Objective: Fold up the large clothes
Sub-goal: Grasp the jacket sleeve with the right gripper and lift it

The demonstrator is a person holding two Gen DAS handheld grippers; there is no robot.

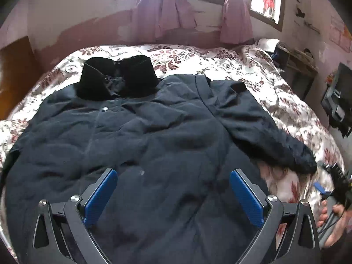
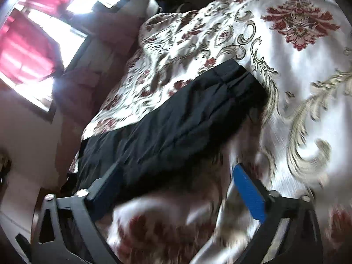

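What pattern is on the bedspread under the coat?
White bedspread with dark red floral medallions and grey-gold scrolls, clearest in the right wrist view.

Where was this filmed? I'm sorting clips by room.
Most likely a bedroom in a home: a bed with a flowered cover, a curtained window behind it, and a dark coat spread out on the bed.

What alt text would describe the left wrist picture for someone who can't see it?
A dark navy coat lies spread on a floral bedspread, its black furry collar far from the camera. The open left gripper hovers above its lower part.
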